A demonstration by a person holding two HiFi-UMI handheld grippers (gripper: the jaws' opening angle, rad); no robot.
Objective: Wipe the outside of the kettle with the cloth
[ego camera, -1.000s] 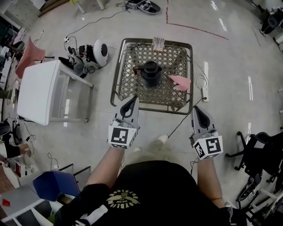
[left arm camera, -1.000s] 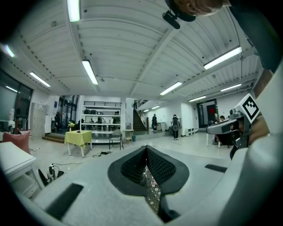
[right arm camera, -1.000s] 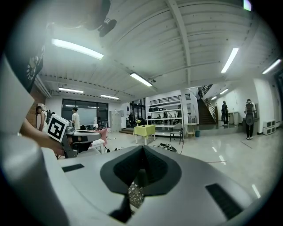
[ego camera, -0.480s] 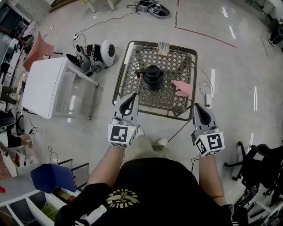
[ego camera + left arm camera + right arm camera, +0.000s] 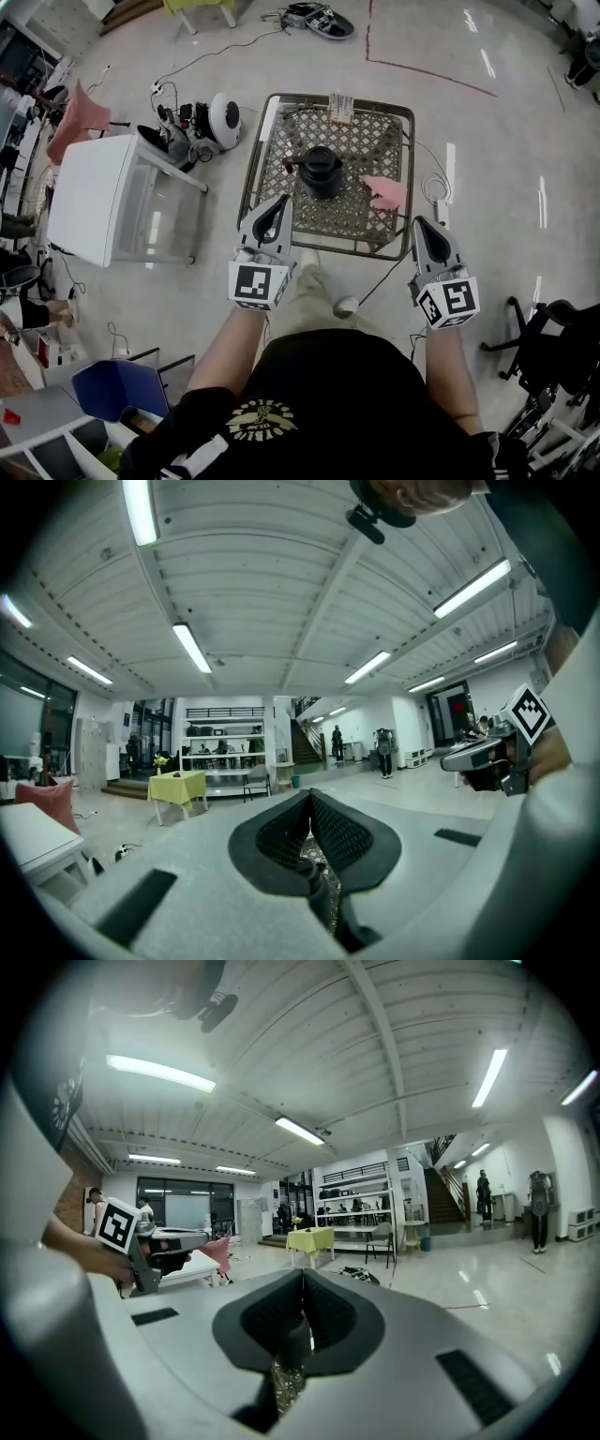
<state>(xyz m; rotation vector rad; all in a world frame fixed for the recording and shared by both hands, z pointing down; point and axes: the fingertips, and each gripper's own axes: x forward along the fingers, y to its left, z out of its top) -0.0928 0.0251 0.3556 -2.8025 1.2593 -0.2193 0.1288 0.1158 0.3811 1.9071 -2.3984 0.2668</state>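
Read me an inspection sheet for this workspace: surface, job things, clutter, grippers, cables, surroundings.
Surface: lattice table on a shiny floor.
Job's things: black kettle mid-table; pink cloth lying to its right, not held.
Clutter: paper tag at the table's far edge.
Grippers: left gripper and right gripper both shut and empty, near the table's front edge.
Cables: white cable right of the table; floor cable beyond it.
Surroundings: white table, shoes, office chair.

The head camera looks steeply down from above the person onto the wicker table (image 5: 361, 141). The left gripper (image 5: 280, 202) and right gripper (image 5: 423, 223) cameras face nearly level along their jaws. Both see the yellow-clothed table (image 5: 176, 785) and each other's gripper.
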